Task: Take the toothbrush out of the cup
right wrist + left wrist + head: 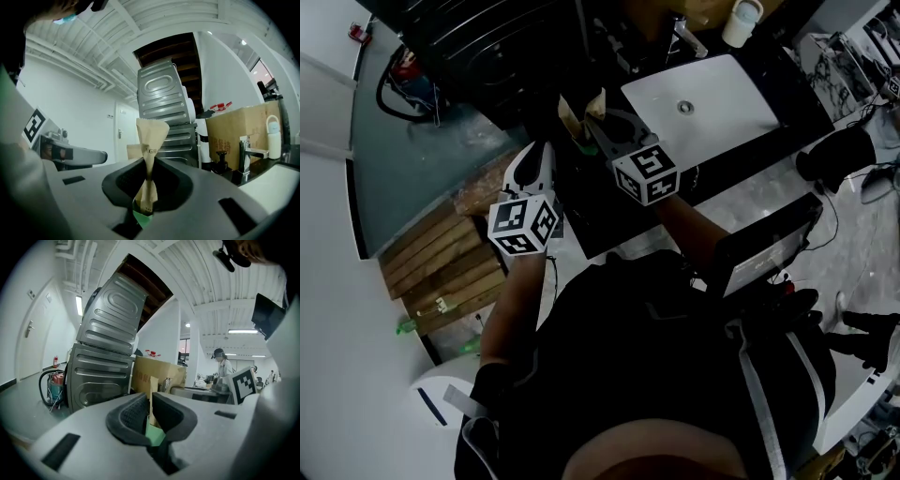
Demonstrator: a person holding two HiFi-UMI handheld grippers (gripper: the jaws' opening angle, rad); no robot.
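Both grippers hold tan paper wrapping over the dark counter in the head view. My left gripper (549, 148) is shut on a tan paper strip (571, 116); in the left gripper view the strip (153, 394) stands pinched between the jaws (150, 406), with a green piece (155, 435) below it. My right gripper (594, 124) is shut on a twisted tan paper wrapper (151, 133) with dark print, green at its base, squeezed between the jaws (150, 180). I cannot make out a bare toothbrush. A white cup (742, 21) stands by the tap, far from both grippers.
A white basin (703, 98) with a tap (689, 37) lies right of the grippers. A grey metal appliance (108, 357) and a cardboard box (159, 373) stand ahead. Wooden planks (441, 262) lie lower left, a laptop (764, 248) at right. A person (222, 364) stands far off.
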